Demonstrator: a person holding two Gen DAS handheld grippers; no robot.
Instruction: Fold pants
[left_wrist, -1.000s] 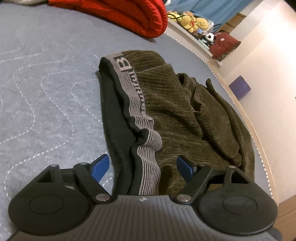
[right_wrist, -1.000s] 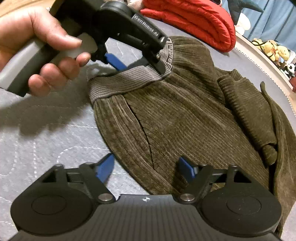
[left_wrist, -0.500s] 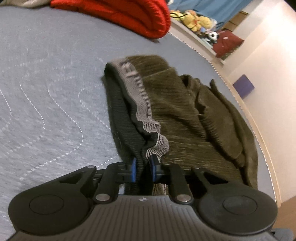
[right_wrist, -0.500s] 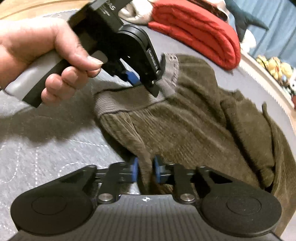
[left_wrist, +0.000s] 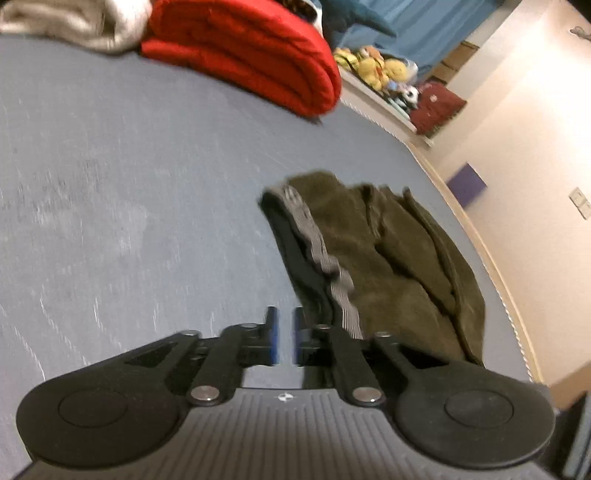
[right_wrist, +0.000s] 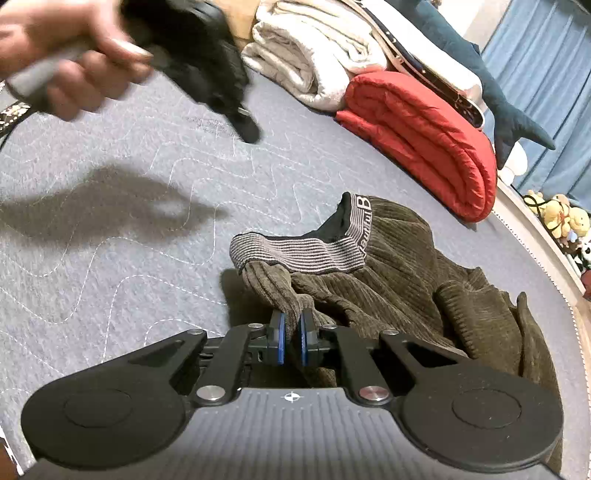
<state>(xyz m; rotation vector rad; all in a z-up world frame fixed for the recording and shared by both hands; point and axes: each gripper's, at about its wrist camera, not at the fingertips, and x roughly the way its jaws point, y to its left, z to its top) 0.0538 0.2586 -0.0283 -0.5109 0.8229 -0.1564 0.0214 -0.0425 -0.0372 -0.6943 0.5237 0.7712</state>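
Note:
Olive corduroy pants (right_wrist: 406, 266) lie crumpled on the grey quilted mattress (right_wrist: 110, 258), their grey striped waistband (right_wrist: 306, 251) turned up toward me. My right gripper (right_wrist: 291, 325) is shut on a bunch of corduroy just below the waistband and holds it a little above the bed. My left gripper (left_wrist: 284, 328) has its jaws opening with a narrow gap, and only bare mattress shows between the pads. It hangs to the left of the pants (left_wrist: 388, 258), clear of the waistband (left_wrist: 317, 254). In the right wrist view it is a blur in a hand (right_wrist: 66, 66) at the upper left.
A folded red quilt (right_wrist: 424, 140) and white blankets (right_wrist: 321, 48) lie at the far end of the bed. Plush toys (left_wrist: 373, 66) sit on a ledge behind. The bed's edge (left_wrist: 480, 251) runs close along the pants' right side, with a purple box (left_wrist: 466, 181) beyond it.
Both grippers closed on the pants. The left one then came off the waistband and swung up and away to the left. The right one lifted its pinch of fabric.

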